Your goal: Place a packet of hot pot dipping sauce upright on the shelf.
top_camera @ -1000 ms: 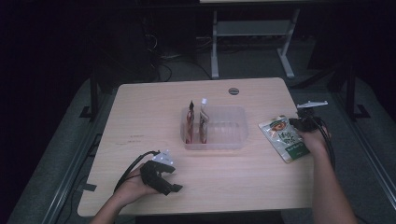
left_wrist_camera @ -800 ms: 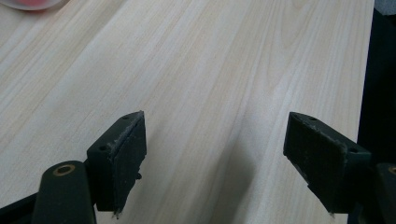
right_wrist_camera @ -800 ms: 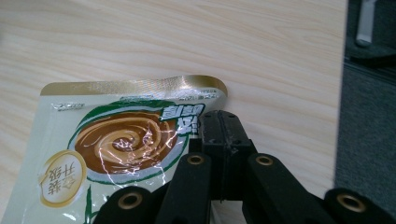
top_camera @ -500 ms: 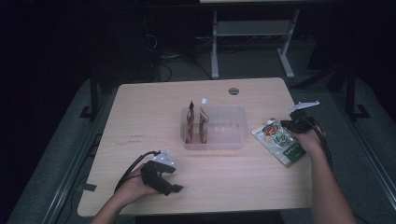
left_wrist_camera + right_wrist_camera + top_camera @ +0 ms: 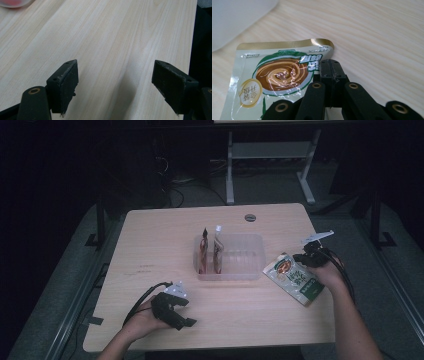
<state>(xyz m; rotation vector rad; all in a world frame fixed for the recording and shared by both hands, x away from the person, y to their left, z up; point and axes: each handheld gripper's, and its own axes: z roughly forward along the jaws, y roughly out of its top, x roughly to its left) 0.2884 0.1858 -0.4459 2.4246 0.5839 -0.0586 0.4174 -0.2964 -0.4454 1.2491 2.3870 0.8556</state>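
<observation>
The right gripper (image 5: pixel 306 256) has carried the pouch (image 5: pixel 294 279) a little toward the bin (image 5: pixel 250 256), jaws closed on its edge. The bin holds two upright packets (image 5: pixel 210 252) at its left end. The left gripper (image 5: pixel 176 312) rests open on the table (image 5: pixel 150 240).

Glossy foil pouch (image 5: pixel 274 77), matt pale-wood table (image 5: pixel 150 240)

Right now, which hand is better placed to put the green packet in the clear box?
The right. The right gripper is shut on the green packet, beside the clear box. The left gripper rests open near the table's front edge, holding nothing.
</observation>
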